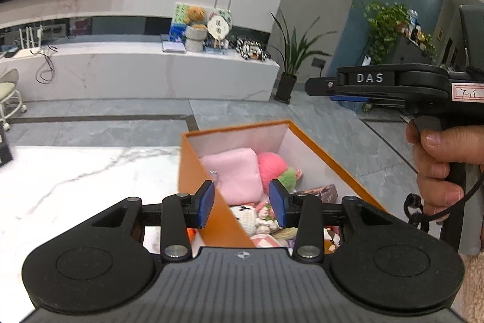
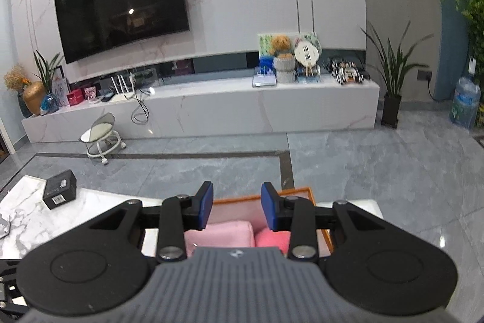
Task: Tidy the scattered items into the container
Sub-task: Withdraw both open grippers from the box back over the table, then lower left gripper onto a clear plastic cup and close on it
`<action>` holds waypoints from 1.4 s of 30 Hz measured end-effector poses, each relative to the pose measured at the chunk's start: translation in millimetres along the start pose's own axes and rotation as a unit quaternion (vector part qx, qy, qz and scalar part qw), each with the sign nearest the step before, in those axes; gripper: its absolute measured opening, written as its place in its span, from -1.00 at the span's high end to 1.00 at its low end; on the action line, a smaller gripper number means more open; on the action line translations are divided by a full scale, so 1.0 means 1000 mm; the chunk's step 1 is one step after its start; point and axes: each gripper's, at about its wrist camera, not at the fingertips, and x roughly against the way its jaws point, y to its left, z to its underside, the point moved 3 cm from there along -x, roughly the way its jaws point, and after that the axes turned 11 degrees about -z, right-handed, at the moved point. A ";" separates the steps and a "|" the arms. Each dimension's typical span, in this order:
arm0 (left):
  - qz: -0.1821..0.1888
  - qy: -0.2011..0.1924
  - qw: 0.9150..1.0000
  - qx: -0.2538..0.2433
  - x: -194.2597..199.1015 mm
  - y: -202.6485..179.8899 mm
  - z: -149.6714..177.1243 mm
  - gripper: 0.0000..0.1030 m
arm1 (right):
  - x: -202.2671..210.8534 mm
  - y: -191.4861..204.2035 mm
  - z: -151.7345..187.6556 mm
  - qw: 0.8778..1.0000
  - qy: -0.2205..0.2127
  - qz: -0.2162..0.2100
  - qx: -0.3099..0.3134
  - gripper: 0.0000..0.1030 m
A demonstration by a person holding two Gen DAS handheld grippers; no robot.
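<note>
An orange box (image 1: 193, 171) with a white lining stands on the white marble table (image 1: 75, 186). It holds a pink cushion (image 1: 236, 174), a fluffy pink ball (image 1: 270, 167), a crochet doll (image 1: 257, 217), a small brown carton (image 1: 325, 192) and other soft toys. My left gripper (image 1: 242, 192) hovers over the box's near left wall, open, with nothing between its blue pads. In the left wrist view my right gripper (image 1: 317, 85) is seen side-on, high at the right, held by a hand (image 1: 435, 168). The right gripper (image 2: 237, 196) is open and empty above the box rim (image 2: 296, 190), the cushion (image 2: 224, 235) below it.
A black carton (image 2: 59, 189) lies at the table's far left corner. Beyond the table are grey floor tiles, a small wheeled stool (image 2: 101, 138), a long white TV bench (image 2: 211, 108) with toys on it, and potted plants (image 2: 391, 93).
</note>
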 end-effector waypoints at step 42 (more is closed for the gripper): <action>-0.134 -0.051 0.982 0.119 0.132 0.276 0.046 -0.05 | -0.015 0.220 0.030 0.980 0.024 -0.070 0.183 0.23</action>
